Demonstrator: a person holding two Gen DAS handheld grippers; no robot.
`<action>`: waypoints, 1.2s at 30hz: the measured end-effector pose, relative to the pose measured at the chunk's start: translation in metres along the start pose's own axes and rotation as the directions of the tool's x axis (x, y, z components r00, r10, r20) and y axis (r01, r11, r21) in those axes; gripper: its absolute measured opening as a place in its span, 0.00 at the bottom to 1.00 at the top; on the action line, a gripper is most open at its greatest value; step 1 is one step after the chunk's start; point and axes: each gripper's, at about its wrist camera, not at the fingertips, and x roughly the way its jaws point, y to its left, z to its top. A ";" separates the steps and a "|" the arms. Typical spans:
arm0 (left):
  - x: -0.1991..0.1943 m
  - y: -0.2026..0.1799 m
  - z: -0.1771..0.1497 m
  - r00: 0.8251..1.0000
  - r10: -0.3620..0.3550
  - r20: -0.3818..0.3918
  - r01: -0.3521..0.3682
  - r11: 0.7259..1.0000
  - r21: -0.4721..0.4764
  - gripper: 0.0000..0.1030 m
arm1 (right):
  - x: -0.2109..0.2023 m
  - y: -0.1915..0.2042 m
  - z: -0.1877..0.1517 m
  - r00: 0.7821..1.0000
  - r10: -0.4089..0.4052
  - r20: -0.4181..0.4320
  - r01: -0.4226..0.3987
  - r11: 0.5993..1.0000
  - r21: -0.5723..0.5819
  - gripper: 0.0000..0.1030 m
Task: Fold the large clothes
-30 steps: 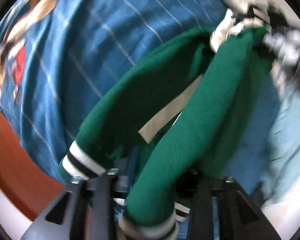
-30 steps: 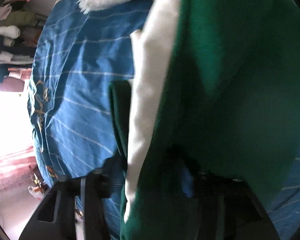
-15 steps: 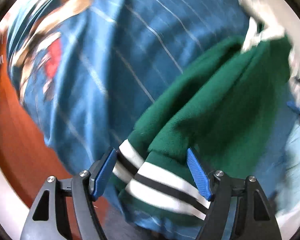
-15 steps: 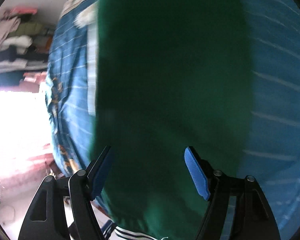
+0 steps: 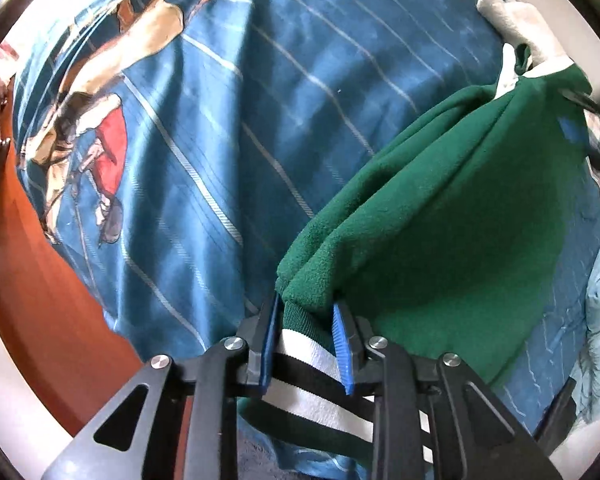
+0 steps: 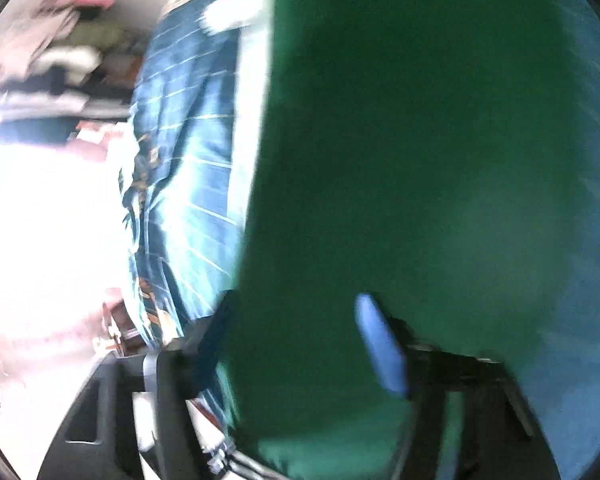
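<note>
Left wrist view: your left hand-held gripper [image 5: 306,344] is closing its jaws on the striped hem [image 5: 300,354] of the green sweater [image 5: 440,216], and the blue pads [image 5: 342,342] already press the ribbed band from both sides. The sweater lies bunched on the bed, over the blue striped bedsheet [image 5: 228,120], near the bed's right edge as this view shows it. Its far end, with a white collar [image 5: 508,76], reaches toward the upper right corner of the bed.

Right wrist view: the picture is blurred. Your right hand-held gripper [image 6: 296,344] is also closing its jaws, with green fabric between them. One blue pad [image 6: 380,344] shows clearly; the other is in shadow at the cloth's edge. Whether the pads already press the sweater cannot be told from this view.

Step in hand, as judged: taking hold of two points of the sweater before a fold or a spread.

Next move, as judged:
1. Confirm both grips are firm on the fabric.
2. Lift and draw the two held points apart to pull the bunched cloth flat.
3. Lay it on the open bedsheet, clear of the bed's edge, so no part slides toward the orange floor [image 5: 40,280].
</note>
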 end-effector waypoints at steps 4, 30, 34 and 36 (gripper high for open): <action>0.015 -0.009 0.009 1.000 0.005 0.007 -0.006 1.000 0.019 0.27 | 0.092 0.015 0.044 0.987 -0.122 -0.104 0.122 0.992 -0.007 0.13; 0.029 0.010 -0.029 0.976 -0.041 0.213 0.134 0.887 -0.442 0.79 | -0.008 -0.240 0.088 0.948 0.296 0.115 -0.315 0.920 0.232 0.91; 0.021 0.010 -0.015 0.967 0.016 0.255 0.107 0.882 -0.459 0.42 | -0.001 -0.217 0.111 0.930 0.319 0.182 -0.350 0.920 0.178 0.89; 0.017 0.008 -0.002 0.966 0.025 0.257 0.088 0.903 -0.420 0.34 | -0.001 -0.205 0.112 0.949 0.261 0.175 -0.290 0.944 0.161 0.53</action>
